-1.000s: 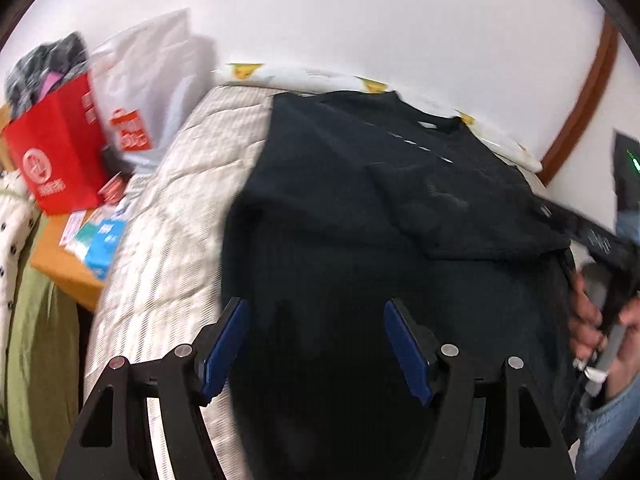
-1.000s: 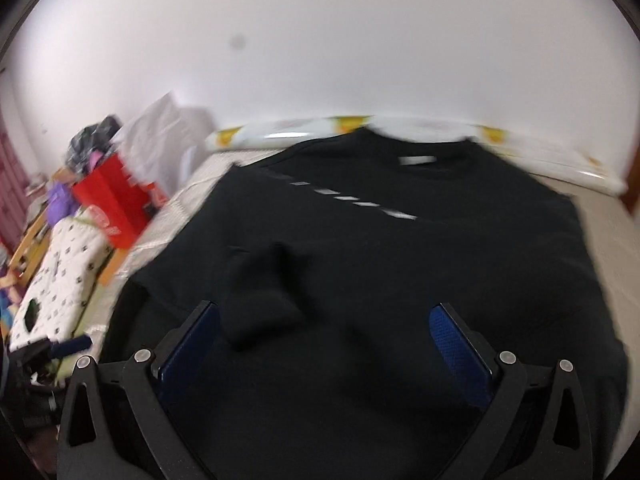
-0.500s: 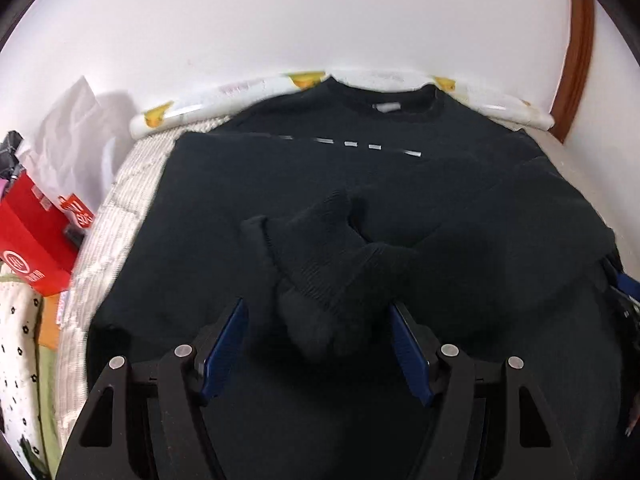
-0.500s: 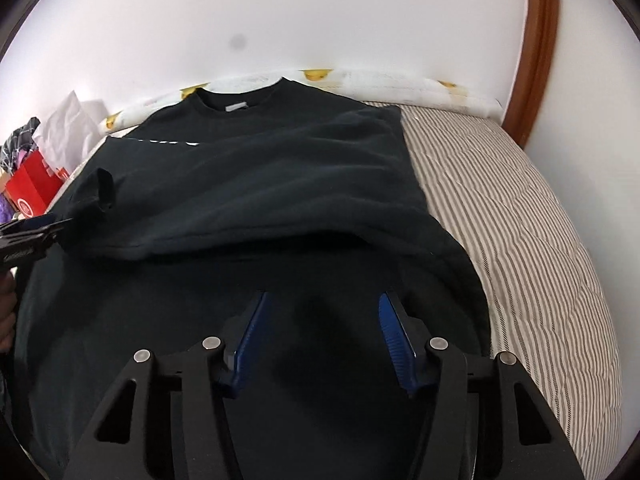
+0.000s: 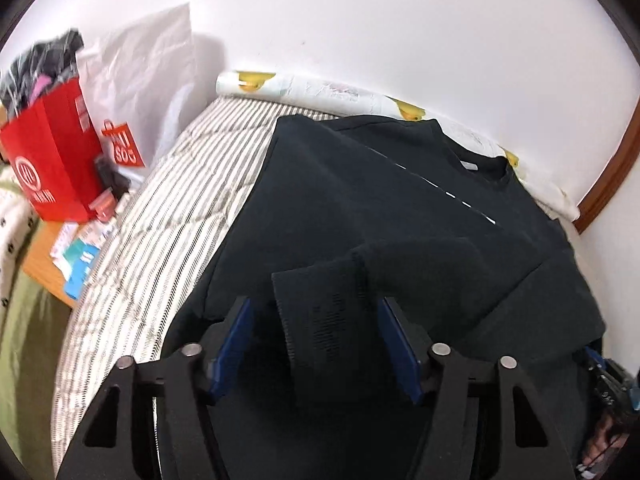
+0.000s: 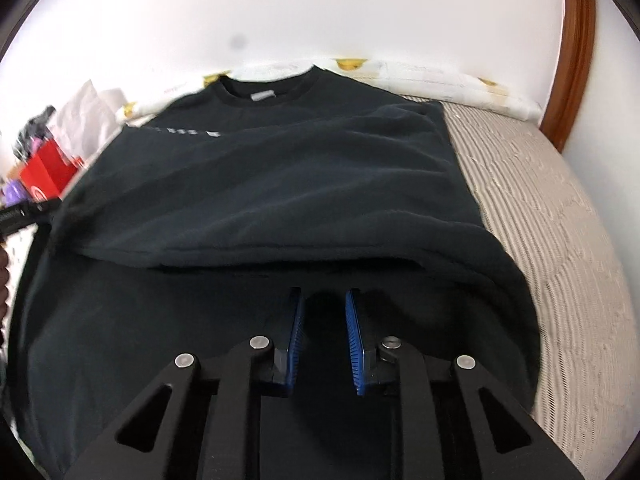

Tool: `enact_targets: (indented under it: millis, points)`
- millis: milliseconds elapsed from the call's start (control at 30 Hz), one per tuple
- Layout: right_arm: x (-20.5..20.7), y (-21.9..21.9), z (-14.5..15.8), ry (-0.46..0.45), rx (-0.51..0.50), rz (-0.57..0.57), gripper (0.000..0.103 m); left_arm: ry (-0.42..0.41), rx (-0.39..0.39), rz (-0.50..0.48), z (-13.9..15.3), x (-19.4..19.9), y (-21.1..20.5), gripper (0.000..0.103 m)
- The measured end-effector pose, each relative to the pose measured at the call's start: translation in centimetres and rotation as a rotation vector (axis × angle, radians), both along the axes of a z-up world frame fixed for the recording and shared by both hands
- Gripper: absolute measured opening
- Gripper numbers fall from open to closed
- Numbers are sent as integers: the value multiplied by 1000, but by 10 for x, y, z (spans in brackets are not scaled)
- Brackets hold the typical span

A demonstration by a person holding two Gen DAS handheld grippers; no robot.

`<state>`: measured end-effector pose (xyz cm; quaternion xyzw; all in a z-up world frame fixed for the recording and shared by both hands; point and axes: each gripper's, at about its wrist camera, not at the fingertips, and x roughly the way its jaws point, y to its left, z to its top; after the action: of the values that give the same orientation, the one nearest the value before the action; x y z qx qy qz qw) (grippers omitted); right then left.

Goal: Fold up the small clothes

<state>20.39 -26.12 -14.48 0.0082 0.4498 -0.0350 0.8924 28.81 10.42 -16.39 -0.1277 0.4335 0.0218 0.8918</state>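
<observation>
Black sweatshirt [image 6: 280, 184] on the bed [image 6: 560, 208], sleeves folded in: left gripper [image 5: 316, 336] closing around the cuff [image 5: 320, 312], right gripper [image 6: 323, 336] narrowing over the hem, neither yet clamped; next, lift hem toward collar.

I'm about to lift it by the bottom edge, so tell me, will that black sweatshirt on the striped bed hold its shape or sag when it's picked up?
The black sweatshirt will probably sag: it already lies in soft rolls and creases. Its ribbed sleeve cuff looks thick, so it may feel fairly heavy. The knit surface looks matte, so slipping seems unlikely.
</observation>
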Motion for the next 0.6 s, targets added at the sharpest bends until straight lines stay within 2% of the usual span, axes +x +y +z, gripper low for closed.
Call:
enact_targets:
  millis: [33, 133, 233, 367, 600]
  points:
    - [2, -1, -1, 1, 2, -4, 21, 5, -22, -3, -1, -1, 1, 53]
    - [8, -10, -1, 16, -16, -71, 21, 38, -62, -36, -9, 4, -1, 53]
    - [6, -22, 7, -49, 64, -112, 29, 45, -60, -62, -14, 7, -5, 53]
    - [15, -30, 10, -66, 126, -125, 34, 49, -60, -65, -16, 11, -5, 51]
    - [43, -31, -3, -87, 117, -185, 31, 54, -23, -63, -18, 12, -5, 24]
